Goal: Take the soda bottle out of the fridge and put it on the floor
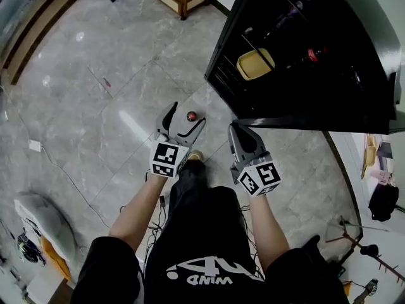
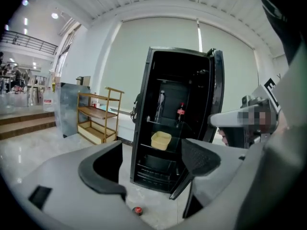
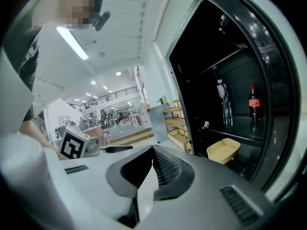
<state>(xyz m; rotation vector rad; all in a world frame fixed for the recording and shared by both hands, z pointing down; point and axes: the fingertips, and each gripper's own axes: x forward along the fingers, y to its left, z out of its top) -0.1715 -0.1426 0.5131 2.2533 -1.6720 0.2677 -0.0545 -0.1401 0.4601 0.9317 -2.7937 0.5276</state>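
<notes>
- Two red caps show: the soda bottle (image 3: 253, 104) stands on a fridge (image 2: 142, 109) shelf, and a second bottle (image 1: 191, 116), it seems, stands on the floor (image 1: 95, 75) just ahead of the left hand-held gripper (image 2: 153, 164). A step forward could topple it.
- Both forearms reach forward, low. The left jaws are apart and empty; the right hand-held gripper (image 3: 153, 169) is closed on nothing.

You are standing in a big open indoor hall, more showroom or test space than home. It has a polished grey stone floor (image 1: 95, 106), ceiling spotlights (image 2: 55, 16), an upper gallery behind a railing (image 2: 26, 41) and broad wooden steps (image 2: 24, 123). A lone black fridge (image 2: 139, 128) and a wooden shelf rack (image 2: 98, 113) stand near a tall roller blind (image 2: 144, 37) (people (image 3: 103, 116) show far back among furniture).
</notes>
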